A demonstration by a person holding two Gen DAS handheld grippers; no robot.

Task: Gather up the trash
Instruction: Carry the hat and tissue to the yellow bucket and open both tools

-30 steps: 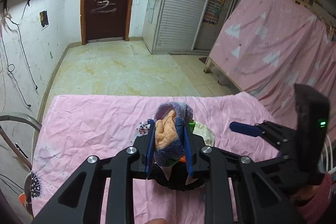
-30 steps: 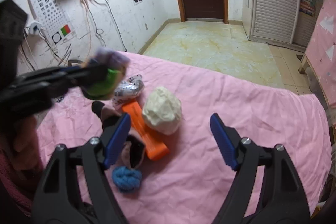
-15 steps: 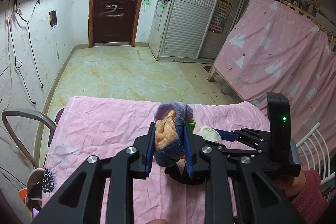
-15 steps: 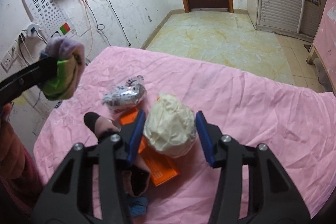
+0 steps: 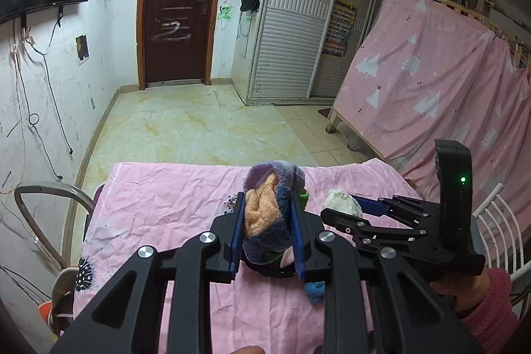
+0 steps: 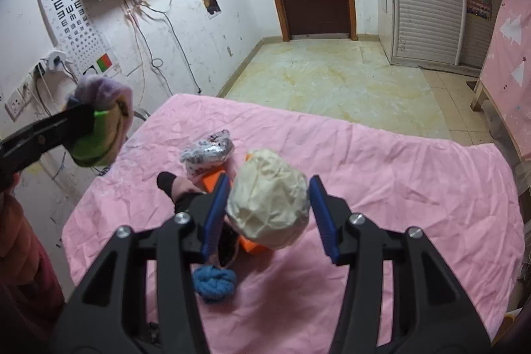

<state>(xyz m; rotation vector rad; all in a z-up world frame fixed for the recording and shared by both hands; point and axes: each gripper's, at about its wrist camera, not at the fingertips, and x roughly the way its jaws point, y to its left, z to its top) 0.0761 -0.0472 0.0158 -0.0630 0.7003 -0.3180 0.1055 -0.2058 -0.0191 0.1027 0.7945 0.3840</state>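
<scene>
My left gripper [image 5: 267, 214] is shut on a rolled sock bundle [image 5: 268, 221], purple, orange and green, held above the pink table cloth [image 5: 159, 204]; it also shows in the right wrist view [image 6: 99, 125]. My right gripper [image 6: 268, 194] is shut on a crumpled cream paper ball [image 6: 268, 214], which also shows in the left wrist view [image 5: 341, 204]. On the cloth lie a silver wrapper [image 6: 207, 151], an orange box [image 6: 212, 179], a pink-and-black sock [image 6: 179, 188] and a blue yarn ball [image 6: 214, 282].
A metal chair back [image 5: 49, 193] stands at the table's left edge. A white rack [image 5: 501, 231] is at the right. A pink-draped bed frame [image 5: 431, 95] stands beyond. A tiled floor [image 5: 199, 128] lies past the table's far edge.
My right gripper moved forward and closed on the paper ball, lifting it slightly. My left gripper rose and drew back with the sock bundle still held.
</scene>
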